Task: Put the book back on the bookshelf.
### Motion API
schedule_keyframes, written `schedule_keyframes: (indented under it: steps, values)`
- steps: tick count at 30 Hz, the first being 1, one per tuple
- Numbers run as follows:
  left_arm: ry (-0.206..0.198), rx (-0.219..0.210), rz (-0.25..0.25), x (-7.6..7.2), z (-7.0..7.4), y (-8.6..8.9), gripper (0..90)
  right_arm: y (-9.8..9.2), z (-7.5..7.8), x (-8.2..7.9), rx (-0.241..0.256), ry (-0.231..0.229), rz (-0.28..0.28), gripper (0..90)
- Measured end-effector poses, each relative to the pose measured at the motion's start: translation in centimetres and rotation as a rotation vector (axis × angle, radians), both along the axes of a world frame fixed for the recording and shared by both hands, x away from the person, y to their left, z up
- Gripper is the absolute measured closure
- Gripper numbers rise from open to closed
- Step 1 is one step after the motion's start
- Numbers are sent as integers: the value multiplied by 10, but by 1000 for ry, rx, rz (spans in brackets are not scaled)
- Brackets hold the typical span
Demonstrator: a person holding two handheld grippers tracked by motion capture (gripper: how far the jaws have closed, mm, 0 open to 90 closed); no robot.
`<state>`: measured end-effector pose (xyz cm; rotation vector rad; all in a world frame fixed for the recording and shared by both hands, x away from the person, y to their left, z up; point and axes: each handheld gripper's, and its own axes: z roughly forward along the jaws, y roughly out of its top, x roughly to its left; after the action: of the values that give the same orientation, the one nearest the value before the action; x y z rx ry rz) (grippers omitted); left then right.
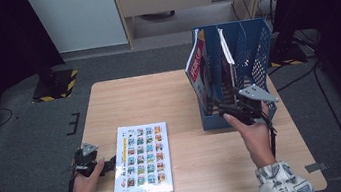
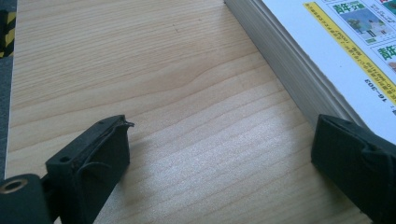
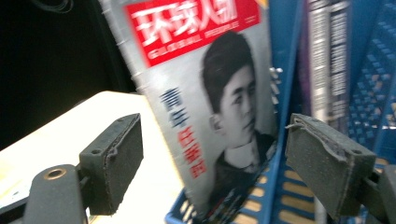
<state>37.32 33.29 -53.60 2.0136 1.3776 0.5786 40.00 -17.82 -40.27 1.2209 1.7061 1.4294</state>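
Standing wide apart, the jaws of the left gripper (image 2: 219,154) rest by the thick book (image 1: 142,159) lying flat on the wooden table (image 1: 158,97); the right gripper (image 3: 215,163), also released, faces the magazine (image 3: 205,93) in the blue rack (image 1: 254,59). Next, I judge, the left must close on the book's edge. Grey floor surrounds the table.

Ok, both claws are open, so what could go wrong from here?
The thick book lies flat on the table; the left claw may just push it instead of getting under its edge. The magazine leans out of the blue rack, so the right claw could knock it over or shift the rack.
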Motion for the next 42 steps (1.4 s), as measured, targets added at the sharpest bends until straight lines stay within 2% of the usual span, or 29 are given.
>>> schedule_keyframes:
  steps: [4, 9, 14, 18, 20, 22, 25, 28, 29, 30, 32, 36, 38, 40, 42]
  values:
    - [0, -1, 3, 0, 0, 0, 36, 17, -8, -7, -13, 8, 48, 166]
    - [1, -4, 7, 0, 0, 0, 33, 34, -21, -8, -35, 33, 95, 143]
    - [1, -6, 13, -1, 0, 0, 32, 58, -35, -9, -56, 47, 179, 117]
    - [1, -7, 13, -1, 0, 0, 32, 78, -45, -8, -66, 72, 235, 121]
    - [-1, -8, 2, -1, 0, 0, 41, 89, -50, -9, -78, 83, 271, 151]
    - [-3, -8, -4, -1, 0, 0, 50, 102, -56, -12, -110, 89, 323, 189]
    - [-12, -34, -4, 0, 2, 1, 63, 117, -66, -18, -161, 98, 370, 228]
    - [-24, -23, -15, -1, 7, 0, 91, 130, -76, -22, -215, 135, 413, 234]
    - [-35, -22, -10, -2, 9, 0, 95, 133, -79, -23, -216, 146, 419, 253]
    - [-43, -29, -8, -2, 11, 0, 103, 135, -82, -23, -228, 151, 424, 279]
    - [-55, -65, -4, -3, 15, -1, 107, 138, -87, -24, -242, 167, 434, 276]
    - [-70, -123, -40, -4, 25, -5, 112, 144, -97, -20, -260, 217, 458, 299]
    - [-58, -139, -58, -4, 26, -10, 115, 149, -105, -17, -277, 229, 456, 299]
    - [-46, -139, -75, -6, 27, -16, 107, 153, -112, -13, -251, 257, 463, 299]
    - [-43, -161, -104, -7, 29, -22, 84, 157, -116, -13, -242, 272, 470, 293]
